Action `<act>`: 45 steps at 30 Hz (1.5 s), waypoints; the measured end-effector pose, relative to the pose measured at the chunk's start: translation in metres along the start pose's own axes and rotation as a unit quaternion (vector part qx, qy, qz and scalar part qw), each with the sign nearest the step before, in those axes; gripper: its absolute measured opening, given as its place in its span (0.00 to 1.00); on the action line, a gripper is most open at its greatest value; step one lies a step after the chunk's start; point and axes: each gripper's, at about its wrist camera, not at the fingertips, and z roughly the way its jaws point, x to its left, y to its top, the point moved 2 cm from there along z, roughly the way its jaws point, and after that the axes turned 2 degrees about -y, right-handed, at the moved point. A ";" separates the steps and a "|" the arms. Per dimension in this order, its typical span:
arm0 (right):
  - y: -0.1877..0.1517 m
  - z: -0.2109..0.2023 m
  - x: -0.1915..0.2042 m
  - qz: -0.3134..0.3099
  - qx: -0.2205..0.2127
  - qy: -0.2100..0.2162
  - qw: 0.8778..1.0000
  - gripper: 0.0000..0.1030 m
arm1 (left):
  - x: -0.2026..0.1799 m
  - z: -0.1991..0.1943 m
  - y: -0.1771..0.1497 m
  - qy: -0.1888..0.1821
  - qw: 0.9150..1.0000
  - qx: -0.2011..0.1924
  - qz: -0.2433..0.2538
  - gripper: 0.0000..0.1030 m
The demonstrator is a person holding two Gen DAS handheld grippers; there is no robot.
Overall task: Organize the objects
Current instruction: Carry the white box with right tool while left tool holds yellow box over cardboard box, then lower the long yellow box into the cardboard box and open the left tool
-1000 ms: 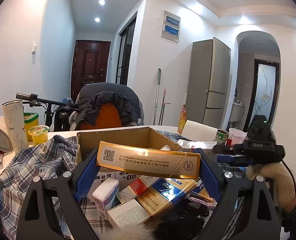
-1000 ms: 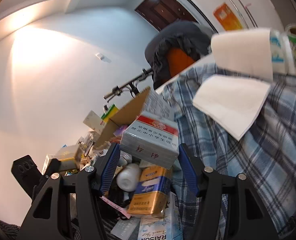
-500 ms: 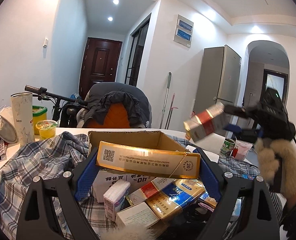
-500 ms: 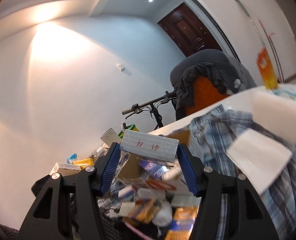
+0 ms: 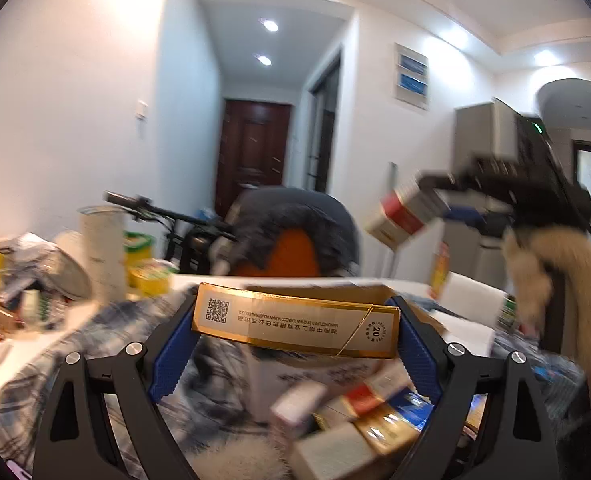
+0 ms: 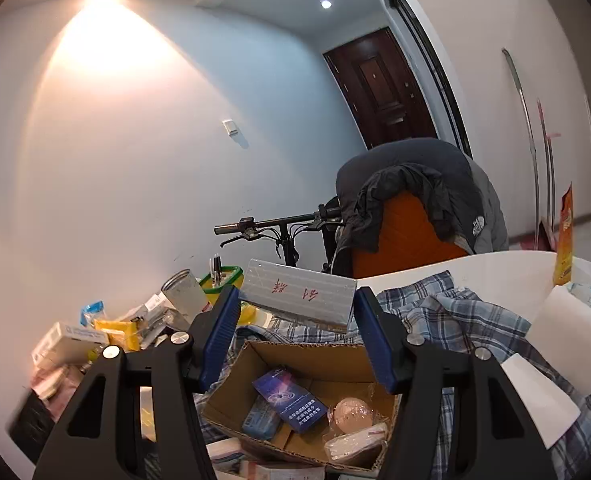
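Observation:
My left gripper (image 5: 295, 332) is shut on a long gold carton (image 5: 295, 326), held level above a pile of small packs (image 5: 359, 420). My right gripper (image 6: 297, 312) is shut on a grey-and-red carton (image 6: 299, 298), held over the open cardboard box (image 6: 307, 396). In the left wrist view the right gripper (image 5: 427, 200) holds that grey-and-red carton (image 5: 399, 216) high at the right. The box holds a blue pack (image 6: 289, 398), a pink round thing and a wrapped white item.
A plaid cloth (image 6: 475, 320) covers the white table (image 6: 475, 266). A paper cup (image 6: 183, 290), green tub and loose packets crowd the left. White foam blocks (image 6: 571, 344) lie right. A chair with a dark jacket (image 6: 415, 192) and a bicycle handlebar (image 6: 275, 224) stand behind.
My right gripper has risen with the grey-and-red carton and now looks down into the cardboard box. My left gripper has tilted up and swung slightly left, still holding the gold carton.

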 end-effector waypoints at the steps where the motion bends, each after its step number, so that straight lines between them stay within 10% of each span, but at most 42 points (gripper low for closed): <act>1: -0.008 0.004 -0.001 -0.008 -0.001 -0.003 1.000 0.56 | 0.003 -0.001 0.001 0.007 1.000 -0.005 -0.001 0.89; 18: -0.042 0.032 -0.026 -0.019 0.038 -0.007 0.999 0.56 | 0.012 0.028 0.036 0.018 0.999 0.042 -0.019 0.89; 26: -0.040 0.026 -0.031 0.005 0.028 0.017 0.999 0.56 | 0.009 0.099 0.046 0.002 0.983 0.173 -0.061 0.89; 45: -0.044 0.032 -0.037 0.020 0.033 0.028 0.999 0.56 | 0.008 0.116 -0.006 -0.020 0.984 0.164 -0.061 0.89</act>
